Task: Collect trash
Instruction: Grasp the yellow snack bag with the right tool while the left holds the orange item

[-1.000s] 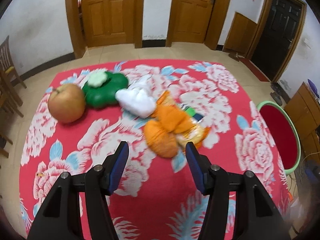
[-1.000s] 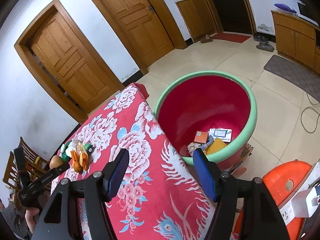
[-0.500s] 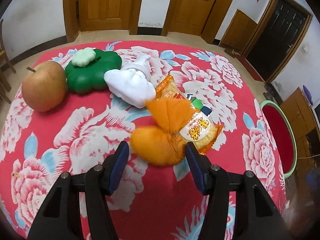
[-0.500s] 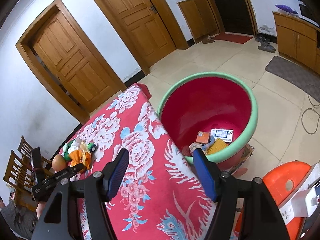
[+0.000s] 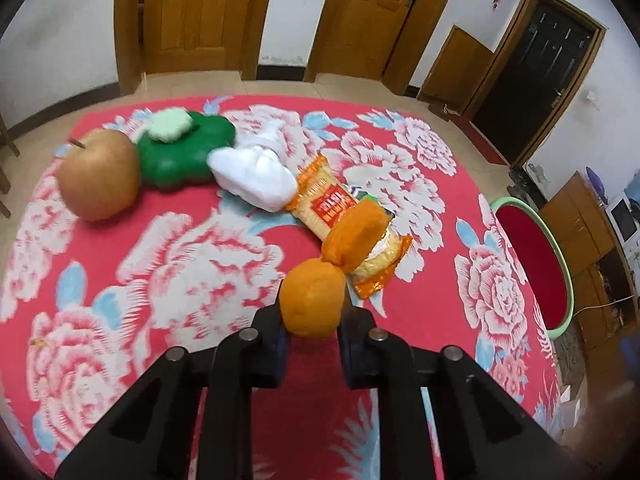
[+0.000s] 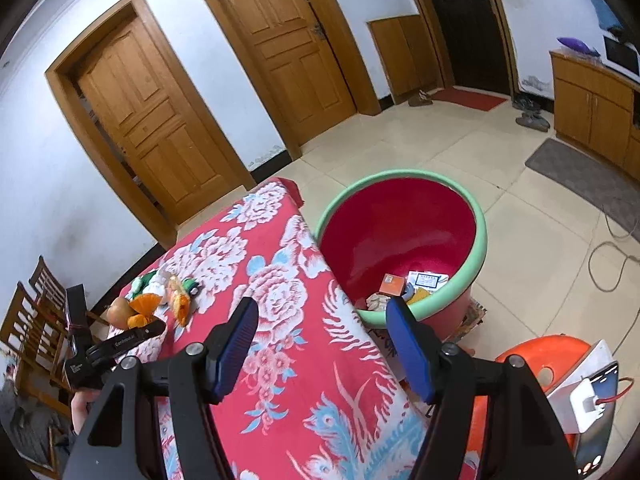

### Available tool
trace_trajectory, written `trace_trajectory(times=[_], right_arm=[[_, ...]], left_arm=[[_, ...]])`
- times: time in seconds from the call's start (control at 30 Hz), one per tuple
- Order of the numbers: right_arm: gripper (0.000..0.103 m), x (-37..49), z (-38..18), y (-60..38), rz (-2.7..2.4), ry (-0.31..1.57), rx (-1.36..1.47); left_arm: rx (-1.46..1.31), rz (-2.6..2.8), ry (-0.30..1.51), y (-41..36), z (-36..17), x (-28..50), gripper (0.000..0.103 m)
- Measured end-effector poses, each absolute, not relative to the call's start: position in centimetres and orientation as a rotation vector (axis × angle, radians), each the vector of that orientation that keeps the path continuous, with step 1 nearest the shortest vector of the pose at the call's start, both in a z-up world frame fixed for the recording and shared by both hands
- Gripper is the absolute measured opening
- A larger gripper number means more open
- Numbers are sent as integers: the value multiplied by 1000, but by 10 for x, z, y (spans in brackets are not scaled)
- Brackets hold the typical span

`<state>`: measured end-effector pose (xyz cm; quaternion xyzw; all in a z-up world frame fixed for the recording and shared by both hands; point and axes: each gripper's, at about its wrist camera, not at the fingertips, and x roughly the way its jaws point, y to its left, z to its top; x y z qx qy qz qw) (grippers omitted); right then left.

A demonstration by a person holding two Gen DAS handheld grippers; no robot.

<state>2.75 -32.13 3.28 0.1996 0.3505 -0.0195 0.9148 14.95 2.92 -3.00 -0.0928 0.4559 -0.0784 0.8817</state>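
A: We have our left gripper (image 5: 310, 330) clamped on the lower lobe of the crumpled orange plastic wrapper (image 5: 336, 268); both blue pads press its sides just above the red floral cloth of the counter (image 5: 180, 264).

B: And the upper lobe of that wrapper drapes over the orange-and-yellow snack packet with the red label (image 5: 332, 208), which lies flat on the cloth.

A: Behind it we see the white crumpled tissue wad (image 5: 256, 178) touching the packet's far end, then the green clover-shaped plastic box with a pale green lid (image 5: 184, 148), then the brown apple with a stem (image 5: 98, 176) at the far left, just beside the box.

B: Our right gripper (image 6: 322, 350) hangs over the counter's near edge with its 2 blue pads spread wide apart and nothing between them.

A: What about the bin?

B: The big round tub, red inside with a pale green rim (image 6: 482, 240), stands on the tiled floor right against the counter's side. At its bottom we can make out a small orange box (image 6: 393, 284), a white printed carton (image 6: 428, 280), something yellow, and some pale crumpled scrap (image 6: 376, 300). The rest of the tub is bare red wall.

A: From the right wrist view the wrapper shows as an orange bunch at the left gripper's tip, near the apple.
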Motion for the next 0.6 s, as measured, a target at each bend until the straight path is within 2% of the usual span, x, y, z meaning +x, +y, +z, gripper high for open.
trace_trajectory(times=[0.3,0.6], right_arm=[[69,15,58,-280,89,707,355],[69,38,68,-211,266,733,293]], left_arm=[[-157,-32,895,67,-7,121,19],[-155,57,848,101,-2,115,19]])
